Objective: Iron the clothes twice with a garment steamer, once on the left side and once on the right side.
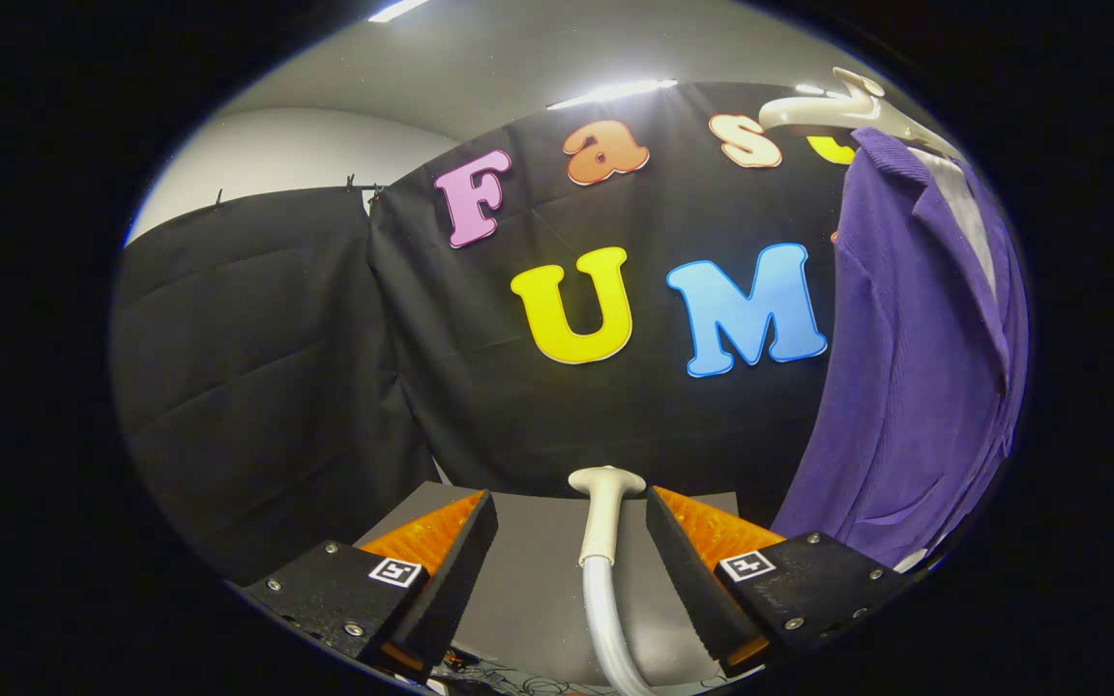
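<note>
Hand-held gripper (571, 541) fingers spread, steamer head (603, 507) between them untouched, purple garment (915, 367) hanging beyond right finger

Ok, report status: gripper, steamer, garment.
Gripper open, fingers astride the white steamer head, not touching. Purple ribbed jacket hangs on a white hanger, beyond the right finger. Nothing between.

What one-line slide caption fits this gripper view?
Open gripper straddles the steamer head on its hose, jaws not touching it, with the purple garment hanging on a hanger beyond.
</note>
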A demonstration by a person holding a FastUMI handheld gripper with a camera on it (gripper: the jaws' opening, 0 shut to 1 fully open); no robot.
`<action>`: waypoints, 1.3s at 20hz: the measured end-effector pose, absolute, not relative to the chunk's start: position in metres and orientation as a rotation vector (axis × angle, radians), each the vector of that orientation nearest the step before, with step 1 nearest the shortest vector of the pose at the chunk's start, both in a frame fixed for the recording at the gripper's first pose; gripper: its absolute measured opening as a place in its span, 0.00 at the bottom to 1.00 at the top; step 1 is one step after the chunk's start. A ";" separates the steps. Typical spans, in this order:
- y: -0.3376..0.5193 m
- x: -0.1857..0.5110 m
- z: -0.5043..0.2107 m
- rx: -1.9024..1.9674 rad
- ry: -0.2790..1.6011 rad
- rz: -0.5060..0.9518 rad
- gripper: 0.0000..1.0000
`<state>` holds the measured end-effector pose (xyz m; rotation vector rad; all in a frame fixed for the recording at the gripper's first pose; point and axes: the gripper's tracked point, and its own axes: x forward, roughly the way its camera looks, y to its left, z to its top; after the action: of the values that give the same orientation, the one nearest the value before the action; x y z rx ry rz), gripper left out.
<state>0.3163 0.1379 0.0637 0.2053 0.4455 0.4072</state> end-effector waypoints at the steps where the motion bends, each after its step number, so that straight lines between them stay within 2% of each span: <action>1: 0.141 0.328 0.059 0.208 0.471 0.409 0.96; 9: 0.163 0.395 0.013 0.234 0.663 0.425 0.95; 17: 0.175 0.421 -0.056 0.250 0.876 0.439 0.94; 26: 0.183 0.428 -0.110 0.305 1.024 0.447 0.80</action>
<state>0.4278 0.1826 -0.1096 0.3052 1.0243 0.4469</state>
